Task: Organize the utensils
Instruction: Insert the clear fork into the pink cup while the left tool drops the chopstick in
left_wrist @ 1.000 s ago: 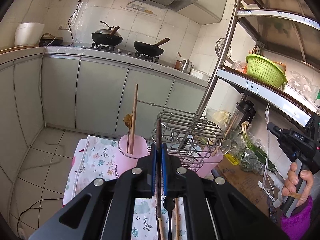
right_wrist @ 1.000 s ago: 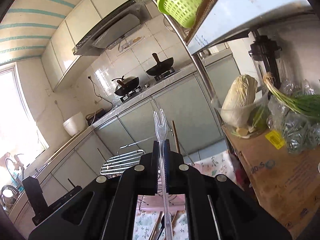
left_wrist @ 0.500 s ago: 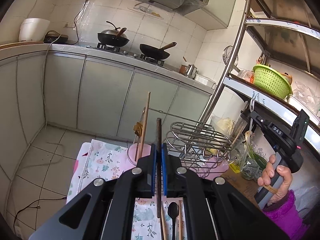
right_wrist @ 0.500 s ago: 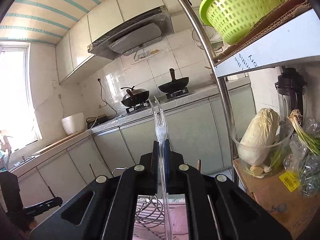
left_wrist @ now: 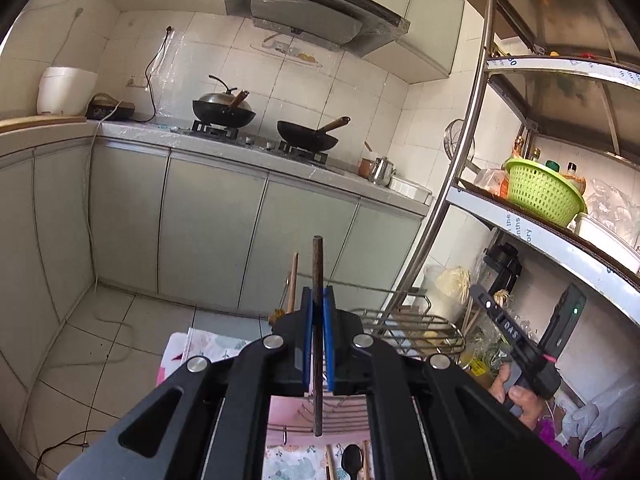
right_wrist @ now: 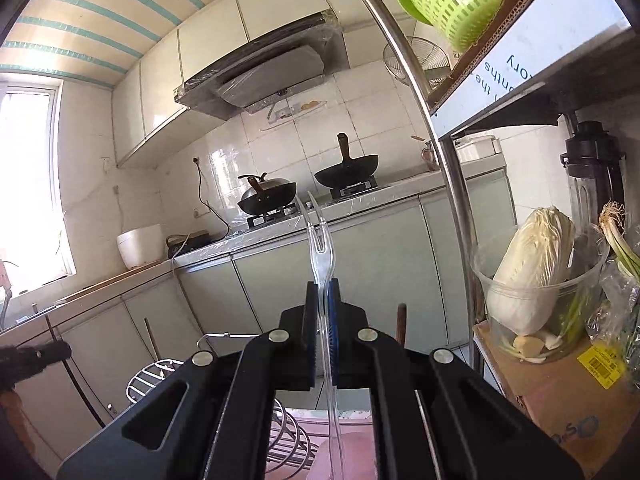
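Left gripper [left_wrist: 317, 312]: black with blue pads; its fingers are pressed onto a dark brown wooden chopstick [left_wrist: 317, 320], which is held upright above the table.
Pink cup: mostly hidden behind the left gripper; a light wooden chopstick [left_wrist: 293, 282] is seen standing there.
Wire rack [left_wrist: 408, 326]: bare chrome loops, set just right of the cup.
Floral cloth [left_wrist: 208, 350]: a black spoon [left_wrist: 352, 458] and wooden sticks are laid on it below the jaws.
Right gripper [right_wrist: 323, 312]: its fingers are clamped on a clear plastic two-pronged fork [right_wrist: 320, 248], prongs up.
Clear plastic tub [right_wrist: 532, 316]: a pale napa cabbage is stood in it, with garlic at the bottom.
Green slotted basket [left_wrist: 540, 196]: contents cannot be told.
Writing: "DAS" is read on the right gripper's body in the left view; "the" and "ory" on the shelf edge [right_wrist: 532, 52]; a yellow barcode sticker [right_wrist: 600, 362] on the cardboard box, unreadable.
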### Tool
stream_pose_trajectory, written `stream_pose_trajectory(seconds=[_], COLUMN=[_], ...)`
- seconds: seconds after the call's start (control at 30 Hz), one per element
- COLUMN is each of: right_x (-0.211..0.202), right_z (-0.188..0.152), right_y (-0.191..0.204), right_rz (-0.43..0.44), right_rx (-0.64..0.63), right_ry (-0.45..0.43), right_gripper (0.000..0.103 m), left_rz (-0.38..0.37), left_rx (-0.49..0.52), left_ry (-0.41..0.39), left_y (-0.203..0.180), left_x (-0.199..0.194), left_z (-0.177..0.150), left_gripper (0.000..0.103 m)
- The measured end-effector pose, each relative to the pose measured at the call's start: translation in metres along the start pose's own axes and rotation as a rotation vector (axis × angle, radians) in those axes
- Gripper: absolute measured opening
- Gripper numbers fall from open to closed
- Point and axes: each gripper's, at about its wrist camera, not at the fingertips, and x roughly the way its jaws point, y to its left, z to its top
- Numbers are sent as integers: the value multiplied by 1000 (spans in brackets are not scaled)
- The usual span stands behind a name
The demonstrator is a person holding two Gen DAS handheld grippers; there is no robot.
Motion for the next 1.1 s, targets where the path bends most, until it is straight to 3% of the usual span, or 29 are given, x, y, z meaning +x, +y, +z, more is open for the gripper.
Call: stream_pose_trajectory(seconds=[0.2,0.37,0.53,0.93,1.03,1.1], right_x=[-4,-7,-10,-16,-21,-25], right_z=[-12,-23,-35,-54,-52,-50], right_y=[-1,0,-2,-5,-5,-6], right_rz=[-1,-9,-13,-46,-65,-66], right_rx=[2,5,21,34,27,33], right_ry=[27,64,115,253,273,278], right_gripper=[5,5,5,5,5,6], left_rz=[67,127,145,147,141,142], left_rx=[60,130,140,8,-6,-11], left_ry=[-84,-84,1,192,212,215], left_y=[-7,-14,-11,26,29,30], left_x=[10,36,64,104,106,103], left_z=[23,11,-16,-54,-56,-57], left_gripper=[4,4,4,5,10,20])
